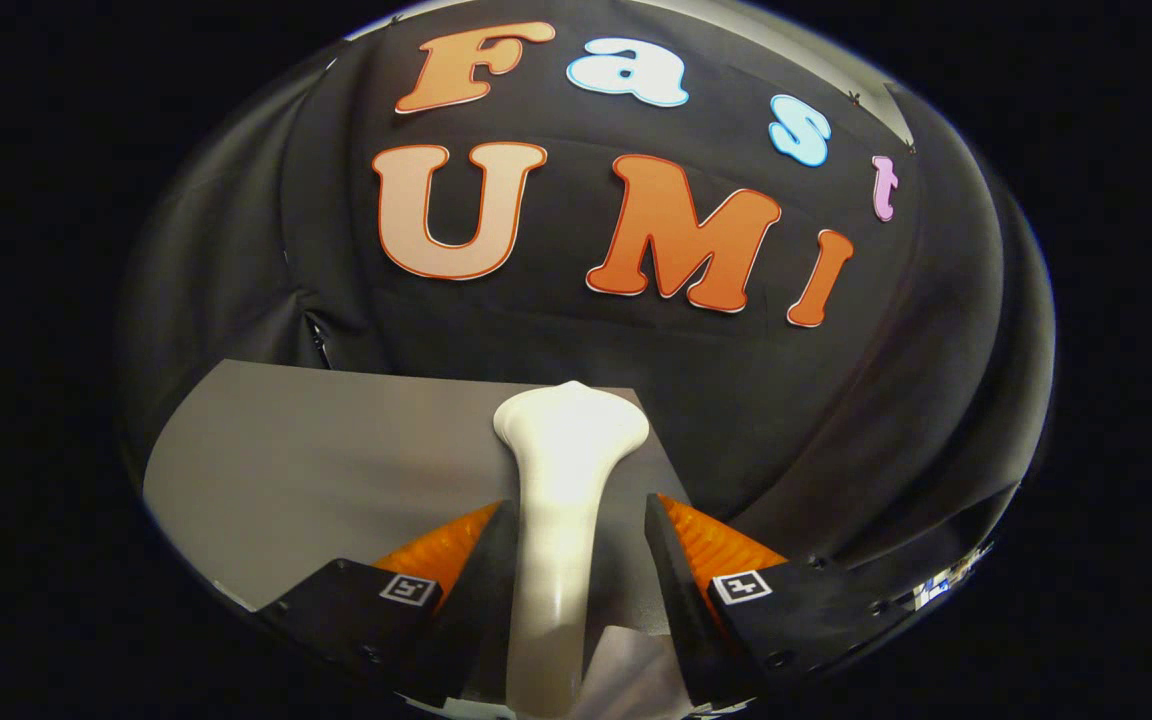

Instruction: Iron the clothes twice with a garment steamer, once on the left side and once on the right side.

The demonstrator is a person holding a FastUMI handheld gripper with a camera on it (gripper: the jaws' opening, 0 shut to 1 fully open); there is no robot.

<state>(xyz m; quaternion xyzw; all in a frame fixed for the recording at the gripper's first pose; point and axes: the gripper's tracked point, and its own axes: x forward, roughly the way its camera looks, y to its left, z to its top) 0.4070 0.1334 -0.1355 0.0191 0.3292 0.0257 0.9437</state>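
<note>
Gripper view: fingers (576, 520) around smooth steamer (566, 480).

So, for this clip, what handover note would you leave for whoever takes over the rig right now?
Gripper: fingers sit on either side of the garment steamer's white handle; the left one looks to touch it, a narrow gap shows at the right one, so a firm grip cannot be confirmed.
Steamer: between the fingers, its wider head pointing ahead, over the grey table.
Clothes: I cannot point to any garment from this view.
Done: steamer is at the gripper.
Left: judging by this, both passes, left side and right side.
</note>
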